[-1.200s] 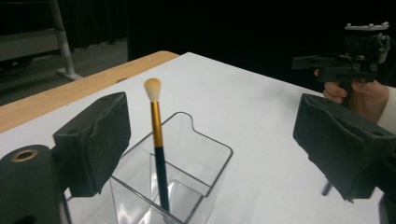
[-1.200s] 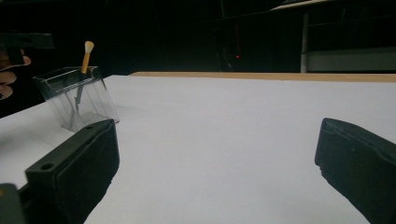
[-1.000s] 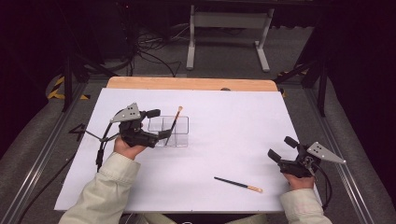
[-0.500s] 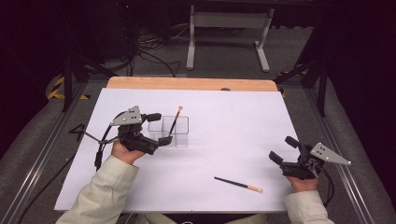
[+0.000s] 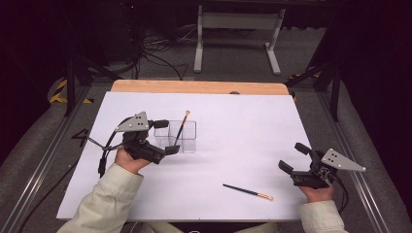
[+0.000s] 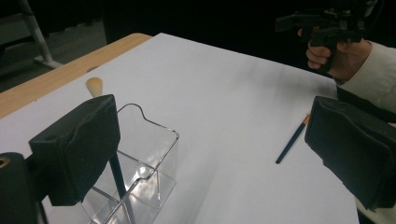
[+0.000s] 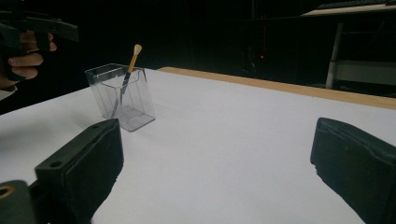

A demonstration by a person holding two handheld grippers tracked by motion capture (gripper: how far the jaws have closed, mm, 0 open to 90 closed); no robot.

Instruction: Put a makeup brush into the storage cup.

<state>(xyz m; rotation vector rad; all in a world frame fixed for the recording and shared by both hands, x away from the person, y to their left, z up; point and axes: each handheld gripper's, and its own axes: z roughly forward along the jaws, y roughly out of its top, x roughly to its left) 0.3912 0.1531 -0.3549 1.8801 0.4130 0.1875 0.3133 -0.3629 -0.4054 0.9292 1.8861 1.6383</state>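
A wide white sheet [image 5: 233, 141] covers the wooden table [image 5: 194, 87]. On it stands a clear plastic two-compartment holder [image 5: 176, 136], with a thin dark-handled brush with a pale tuft [image 5: 180, 127] leaning inside; the right gripper view shows its tuft above the rim. The left gripper [image 5: 165, 138] sits just beside the holder, jaws spread wide and empty. The right gripper [image 5: 295, 158], well apart near the sheet's right edge, also has its jaws parted with nothing between. A second dark brush with an orange tip [image 5: 248, 191] lies flat between the hands; the left gripper view shows it beyond the holder.
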